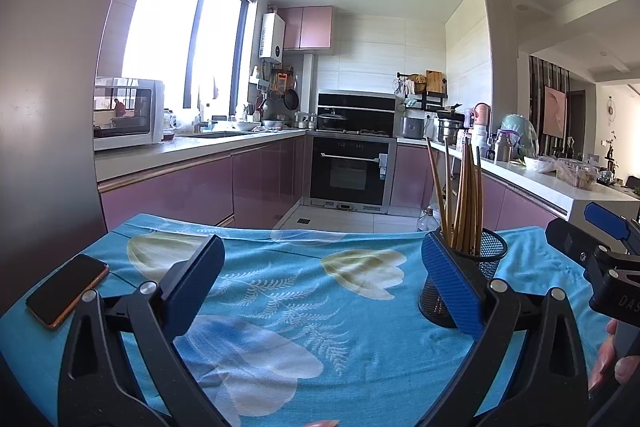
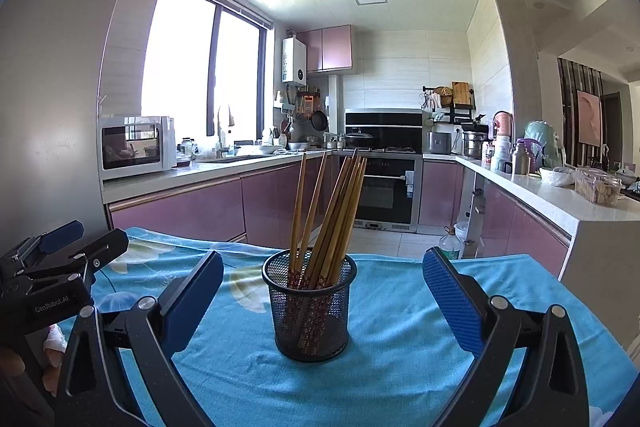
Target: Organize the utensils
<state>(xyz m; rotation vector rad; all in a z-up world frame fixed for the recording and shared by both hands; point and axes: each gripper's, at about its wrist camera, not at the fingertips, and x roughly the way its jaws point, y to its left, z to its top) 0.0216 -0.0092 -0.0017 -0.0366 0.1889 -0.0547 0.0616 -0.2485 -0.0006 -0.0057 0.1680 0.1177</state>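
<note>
A black wire-mesh cup [image 2: 310, 307] stands upright on the blue flower-printed cloth [image 2: 400, 347], straight ahead of the right gripper [image 2: 323, 291] and centred between its two blue pads, whose jaws stand wide apart and touch nothing. A bundle of wooden chopsticks [image 2: 332, 215] leans in the cup, patterned ends down, tips fanned out above the rim.

From the left gripper [image 1: 324, 275], also spread wide and empty, the cup sits just beyond its right-hand pad, outside the gap. A dark phone [image 1: 68, 291] lies on the cloth beyond its left-hand pad.

The chopsticks look light, stiff and smooth, likely to slide or roll under a loose pinch; a hold on the bare shafts above the rim seems best. The cup looks light and tippable, and probably needs steadying.
</note>
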